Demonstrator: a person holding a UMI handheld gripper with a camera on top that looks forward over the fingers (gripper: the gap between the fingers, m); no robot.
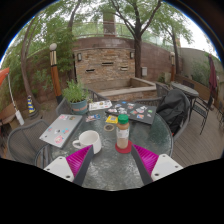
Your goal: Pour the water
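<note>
The tool (pixel 103 163) is standing wide apart, its two fingers spread to either side, and nothing is being held or touched between them. The left pad (pixel 87 161) and the right pad (pixel 147 159) are both showing their pink inner faces, well apart from each other. The tool is hovering low over the round glass tabletop (pixel 105 172) and is looking level across it; the hand that carries it is not showing.

Going from left to right: a laminated sheet (pixel 58 129) is lying flat on the tabletop at the left. Near it, just ahead of the left finger, a white mug (pixel 86 142) is standing upright with its handle to the left. Just right of the mug, ahead of the gap between the fingers, a small bottle (pixel 123 134) with a green cap and a red label is standing upright; it is apart from the mug. Farther back a potted plant (pixel 75 96) is standing, and at the right a dark chair (pixel 172 108) is beside the tabletop.
</note>
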